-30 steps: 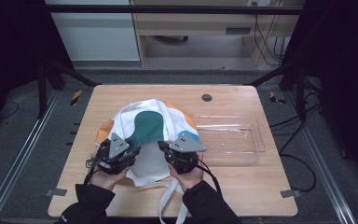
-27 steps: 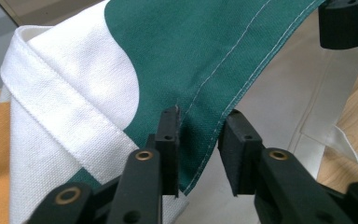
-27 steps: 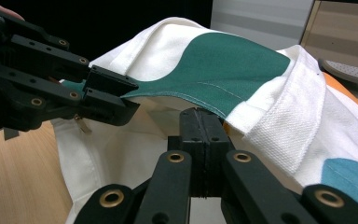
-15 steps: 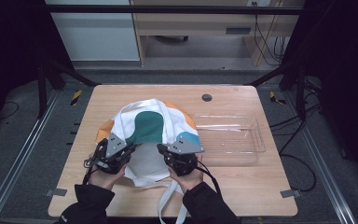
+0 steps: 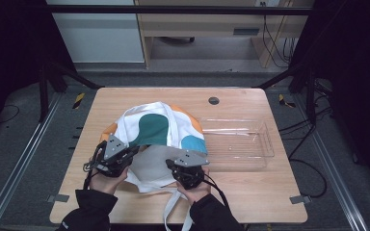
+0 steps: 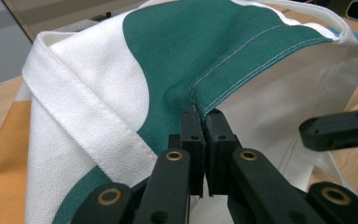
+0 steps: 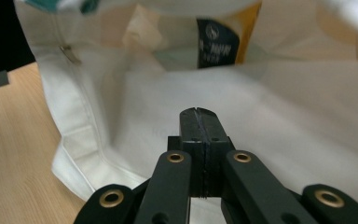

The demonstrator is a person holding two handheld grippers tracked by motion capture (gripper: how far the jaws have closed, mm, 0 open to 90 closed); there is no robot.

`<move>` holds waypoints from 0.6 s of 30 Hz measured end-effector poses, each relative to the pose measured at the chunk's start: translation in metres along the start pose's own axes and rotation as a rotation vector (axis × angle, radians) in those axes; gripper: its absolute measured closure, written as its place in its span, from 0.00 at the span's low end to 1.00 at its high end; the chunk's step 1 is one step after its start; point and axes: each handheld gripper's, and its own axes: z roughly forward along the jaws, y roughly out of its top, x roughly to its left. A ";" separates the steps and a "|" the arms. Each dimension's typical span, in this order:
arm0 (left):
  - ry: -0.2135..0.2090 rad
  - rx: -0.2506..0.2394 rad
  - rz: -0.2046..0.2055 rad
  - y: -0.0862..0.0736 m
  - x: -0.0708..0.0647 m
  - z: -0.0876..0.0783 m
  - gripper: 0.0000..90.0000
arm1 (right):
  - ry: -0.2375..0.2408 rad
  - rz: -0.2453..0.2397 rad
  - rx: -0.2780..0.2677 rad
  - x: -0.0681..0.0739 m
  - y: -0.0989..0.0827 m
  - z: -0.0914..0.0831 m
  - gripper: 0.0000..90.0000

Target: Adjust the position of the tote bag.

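Since a second ago: left gripper (image 5: 131, 153) jaws have just been closing, now clamped on the stitched green hem of the white canvas tote bag with green, orange and blue patches (image 5: 156, 130); hem pinched between the pads in the left gripper view (image 6: 204, 122).
Right gripper (image 5: 180, 169): lower than a second ago, jaws pressed fully together, tips over the bag's pale lining at its open mouth; held fabric cannot be told.
Bag place: middle of the wooden table (image 5: 250, 197), mouth toward the near edge, straps trailing over that edge.
Clear plastic tray (image 5: 238, 144): unmoved, just right of the bag, toward the right edge.
Writing: dark sewn-in label inside the bag (image 7: 216, 42), print too blurred to read.
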 end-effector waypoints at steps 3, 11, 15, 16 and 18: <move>-0.001 -0.005 -0.009 0.001 0.000 -0.001 0.97 | -0.010 0.011 0.023 -0.002 -0.010 0.004 1.00; 0.001 -0.026 -0.025 0.003 0.001 -0.003 0.97 | -0.024 0.020 0.073 -0.003 -0.026 0.012 1.00; 0.003 -0.033 -0.024 0.004 0.001 -0.004 0.97 | -0.027 0.019 0.095 -0.003 -0.030 0.017 1.00; 0.003 -0.033 -0.024 0.004 0.001 -0.004 0.97 | -0.027 0.021 0.095 -0.003 -0.032 0.018 1.00; 0.001 -0.038 -0.025 0.005 0.002 -0.004 0.97 | -0.029 0.023 0.111 -0.004 -0.036 0.020 1.00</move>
